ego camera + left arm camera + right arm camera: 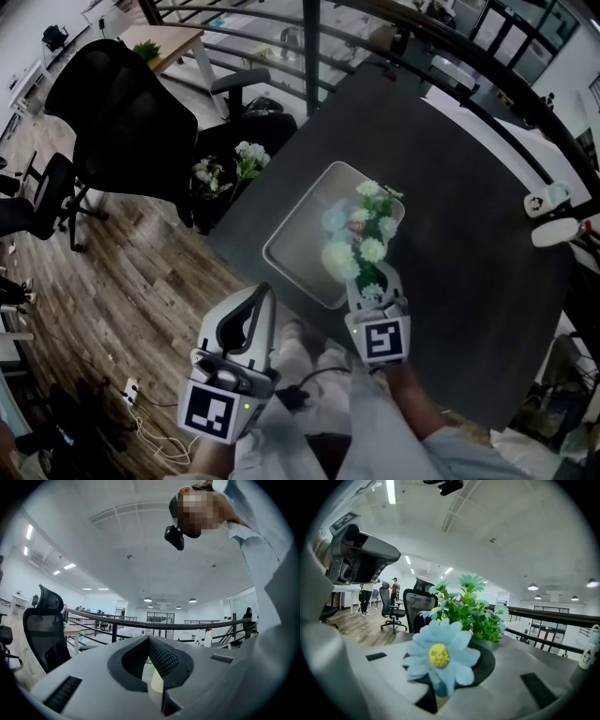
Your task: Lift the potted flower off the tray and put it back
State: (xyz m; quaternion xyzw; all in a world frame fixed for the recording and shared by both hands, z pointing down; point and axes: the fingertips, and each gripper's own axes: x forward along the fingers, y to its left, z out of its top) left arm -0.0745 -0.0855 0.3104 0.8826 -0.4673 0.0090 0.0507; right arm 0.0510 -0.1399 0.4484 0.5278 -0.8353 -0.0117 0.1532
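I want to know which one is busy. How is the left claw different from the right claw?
The grey left claw is shut on nothing; the grey right claw is shut on the pot of pale blue and white flowers. The left claw is off the dark table, above wooden floor; the right claw reaches over the silver tray. Both carry a marker cube.

Open-plan office, mesh swivel chairs [122, 117], desk [172, 39], strip ceiling lights [390, 490], wood floor [122, 281]
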